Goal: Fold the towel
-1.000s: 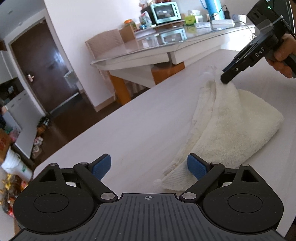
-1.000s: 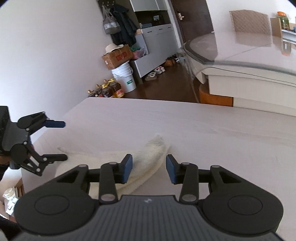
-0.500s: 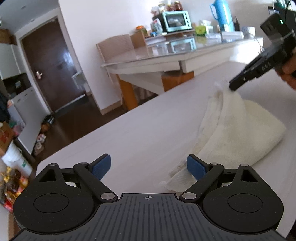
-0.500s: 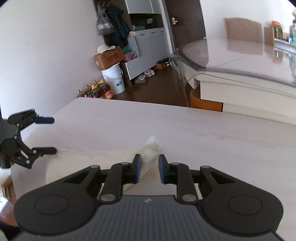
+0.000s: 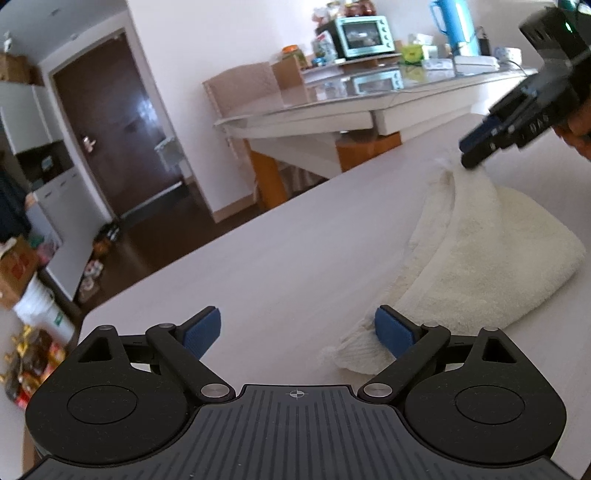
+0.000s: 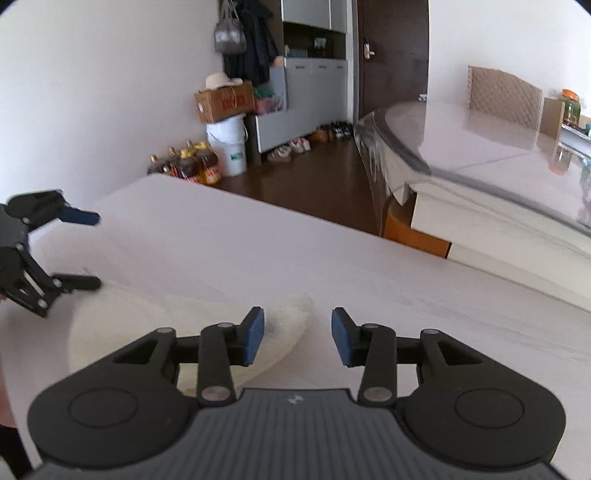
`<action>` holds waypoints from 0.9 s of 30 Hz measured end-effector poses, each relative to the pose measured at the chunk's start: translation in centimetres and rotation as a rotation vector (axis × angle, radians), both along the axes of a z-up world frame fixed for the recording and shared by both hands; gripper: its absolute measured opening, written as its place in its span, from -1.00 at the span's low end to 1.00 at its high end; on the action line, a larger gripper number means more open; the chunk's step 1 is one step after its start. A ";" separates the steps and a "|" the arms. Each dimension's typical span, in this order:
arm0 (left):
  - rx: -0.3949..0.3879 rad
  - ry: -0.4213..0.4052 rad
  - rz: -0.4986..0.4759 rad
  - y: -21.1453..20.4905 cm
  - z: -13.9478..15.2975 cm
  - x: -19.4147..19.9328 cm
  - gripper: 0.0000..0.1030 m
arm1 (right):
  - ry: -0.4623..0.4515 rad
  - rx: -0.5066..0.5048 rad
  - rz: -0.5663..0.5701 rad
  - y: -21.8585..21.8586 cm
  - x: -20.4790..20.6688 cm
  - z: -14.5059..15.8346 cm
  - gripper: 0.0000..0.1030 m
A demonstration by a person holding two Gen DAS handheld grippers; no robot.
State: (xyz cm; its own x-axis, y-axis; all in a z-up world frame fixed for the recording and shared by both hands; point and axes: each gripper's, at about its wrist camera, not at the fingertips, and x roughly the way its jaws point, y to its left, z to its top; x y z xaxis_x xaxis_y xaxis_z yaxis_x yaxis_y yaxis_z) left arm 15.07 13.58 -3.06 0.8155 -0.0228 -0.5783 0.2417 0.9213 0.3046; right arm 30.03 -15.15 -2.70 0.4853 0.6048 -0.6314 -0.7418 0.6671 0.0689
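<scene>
A cream towel (image 5: 491, 258) lies folded over on the pale wooden table (image 5: 295, 258). My left gripper (image 5: 297, 330) is open and empty, its right finger beside the towel's near corner (image 5: 351, 350). My right gripper (image 6: 297, 339) is open, with its left finger over the towel's far corner (image 6: 291, 314) and nothing between the pads. In the left wrist view the right gripper (image 5: 476, 153) hangs just above that far corner. In the right wrist view the left gripper (image 6: 81, 251) stands open at the towel's other end (image 6: 122, 317).
The table's far edge drops to a dark floor (image 6: 314, 173). A glass-topped dining table (image 5: 351, 107) stands beyond it, with an oven (image 5: 362, 37) and a blue jug (image 5: 448, 22). Bottles (image 6: 188, 166), a bucket (image 6: 229, 147) and a box (image 6: 225, 101) sit by the wall.
My right gripper closed toward the towel's far corner, then opened wide again and let it lie. Both cameras have pulled back a little. The left gripper stayed open.
</scene>
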 end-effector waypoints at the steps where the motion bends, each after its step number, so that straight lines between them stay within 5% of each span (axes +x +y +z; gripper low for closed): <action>1: 0.010 -0.005 -0.004 -0.2 0.0 -0.1 0.83 | 0.006 0.004 -0.001 0.2 0.1 -0.2 -0.42; 2: 0.013 -0.012 -0.004 -0.2 0.0 -0.1 0.83 | 0.011 0.015 0.001 0.3 0.1 -0.4 -0.74; 11: 0.000 -0.078 0.011 0.1 0.5 -1.0 0.83 | -0.055 0.201 -0.017 -0.5 -0.2 2.0 -0.74; 21: 0.012 -0.045 -0.031 -0.9 -0.1 -0.8 0.83 | 0.068 0.117 -0.037 0.5 2.1 -1.1 -0.73; 27: 0.023 -0.028 -0.035 -1.1 -0.5 -0.5 0.90 | 0.033 0.041 -0.047 1.3 2.2 -1.5 -0.45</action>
